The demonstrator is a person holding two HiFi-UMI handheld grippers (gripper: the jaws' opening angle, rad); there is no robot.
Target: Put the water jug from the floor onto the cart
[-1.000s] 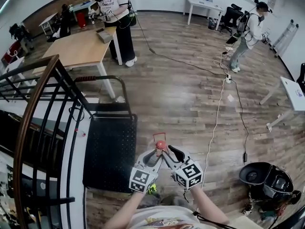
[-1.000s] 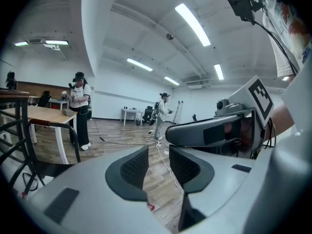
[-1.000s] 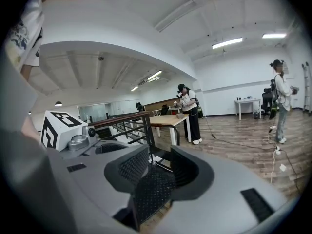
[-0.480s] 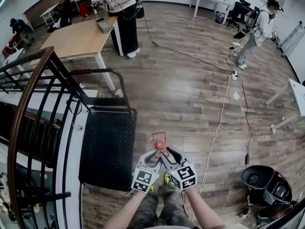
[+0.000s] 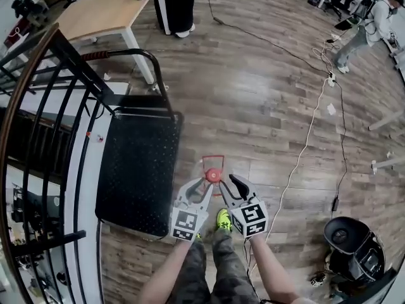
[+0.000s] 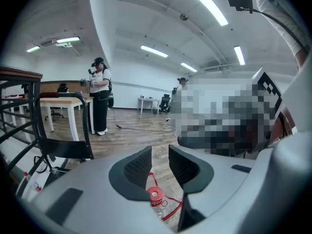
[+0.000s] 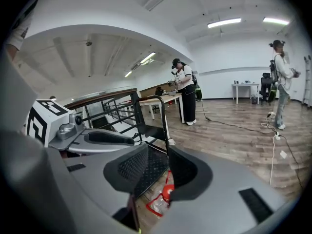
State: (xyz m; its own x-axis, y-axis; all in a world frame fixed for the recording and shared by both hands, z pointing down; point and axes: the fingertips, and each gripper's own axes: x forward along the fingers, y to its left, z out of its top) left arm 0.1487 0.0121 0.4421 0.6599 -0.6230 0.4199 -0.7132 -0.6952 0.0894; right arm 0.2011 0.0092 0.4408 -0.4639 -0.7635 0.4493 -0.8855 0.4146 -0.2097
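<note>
- The jug (image 5: 214, 175) stands on the wood floor (image 5: 266, 106), just beside the black cart (image 5: 136, 170).
- The jug has a red cap and a red handle.
- The left tongs (image 5: 202, 185) are wide apart, with nothing in them. They hang near the jug, on its left side.
- The right tongs (image 5: 231, 182) have just been opening. They are wide too, with nothing between them, and hang near the jug on its right side.
- A yellow shoe (image 5: 223, 219) shows on the floor between the two tongs.
</note>
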